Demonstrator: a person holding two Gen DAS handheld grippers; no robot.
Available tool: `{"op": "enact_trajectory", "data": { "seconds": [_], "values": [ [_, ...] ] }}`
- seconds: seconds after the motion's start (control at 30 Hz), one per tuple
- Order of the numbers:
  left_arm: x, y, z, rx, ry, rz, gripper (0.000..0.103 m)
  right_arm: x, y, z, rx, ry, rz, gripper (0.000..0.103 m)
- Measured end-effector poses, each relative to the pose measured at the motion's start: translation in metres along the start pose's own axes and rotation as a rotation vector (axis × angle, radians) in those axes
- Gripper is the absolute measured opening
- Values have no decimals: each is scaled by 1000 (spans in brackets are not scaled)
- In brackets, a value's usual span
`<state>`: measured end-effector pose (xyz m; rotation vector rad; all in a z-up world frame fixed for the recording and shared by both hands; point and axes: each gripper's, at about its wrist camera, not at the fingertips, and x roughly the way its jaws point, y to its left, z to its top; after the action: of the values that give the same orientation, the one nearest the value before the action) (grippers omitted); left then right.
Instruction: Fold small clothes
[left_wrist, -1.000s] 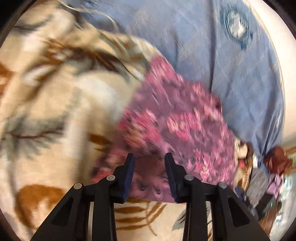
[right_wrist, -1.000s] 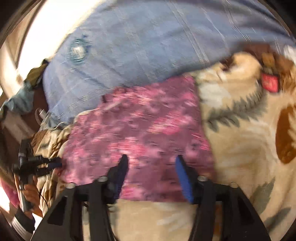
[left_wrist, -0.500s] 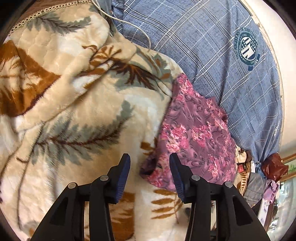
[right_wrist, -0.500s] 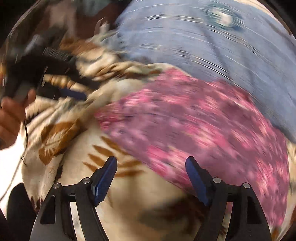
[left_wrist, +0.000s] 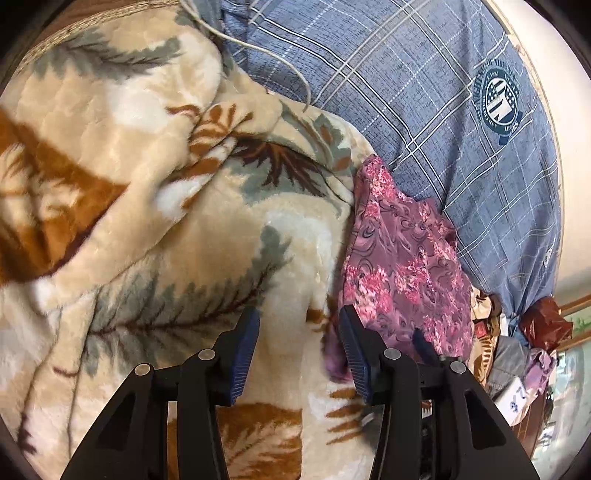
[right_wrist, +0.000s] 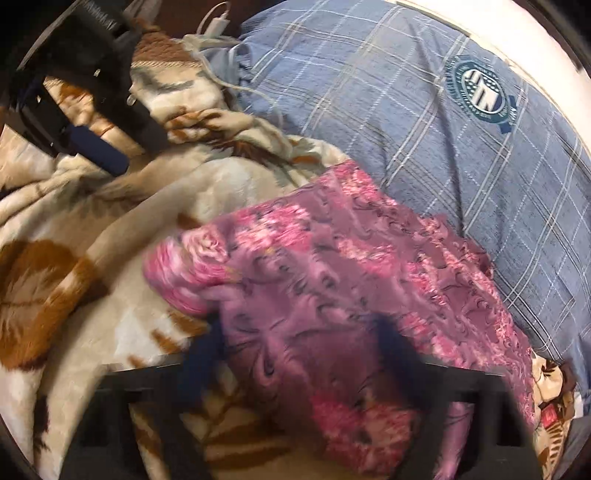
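We look down along our two pairs of tongs at a bed covered by a cream plush blanket (left_wrist: 155, 229) printed with grey fern leaves and brown leaves. In the left wrist view, our left tongs (left_wrist: 298, 338) stand apart over bare blanket, with nothing between the blue pads. The small garment, a purple cloth with pink flowers (left_wrist: 402, 266), lies on the blanket at about two o'clock from these tongs, its near edge just beside the right-hand pad. Beyond it, from twelve to three o'clock, lies a blue plaid shirt (left_wrist: 424, 110) with a round dark crest (left_wrist: 498, 101), and a thin white cable (left_wrist: 266, 55) trails across its upper edge. At four o'clock, past the bed's edge, a jumble of other fabrics and a dark red bag (left_wrist: 546, 325) can be seen. In the right wrist view, our right tongs (right_wrist: 295, 354) are blurred and are closing around the near edge of the floral cloth (right_wrist: 351, 280), which bunches up between the pads; we cannot tell whether they already press on it. The cloth spreads from the centre towards four o'clock, touching the plaid shirt (right_wrist: 406, 110). At ten o'clock the left tongs (right_wrist: 99, 122) hang above the blanket (right_wrist: 74, 295), well apart from the cloth.
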<state>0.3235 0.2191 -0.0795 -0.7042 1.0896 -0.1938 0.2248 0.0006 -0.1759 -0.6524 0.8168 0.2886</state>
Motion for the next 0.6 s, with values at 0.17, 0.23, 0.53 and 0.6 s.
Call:
{"op": "enact_trajectory", "data": {
  "seconds": [0.17, 0.23, 0.53, 0.6],
  "values": [
    [25, -22, 29, 0, 27, -30, 54, -18, -28, 2, 98, -85, 31, 18],
    [45, -35, 47, -2, 57, -57, 58, -26, -37, 2, 142, -119, 45, 11],
    [153, -76, 94, 19, 213, 77, 62, -19, -67, -7, 284, -87, 187, 21],
    [158, -84, 99, 54, 205, 62, 62, -25, -65, -14, 293, -78, 244, 44]
  ]
}}
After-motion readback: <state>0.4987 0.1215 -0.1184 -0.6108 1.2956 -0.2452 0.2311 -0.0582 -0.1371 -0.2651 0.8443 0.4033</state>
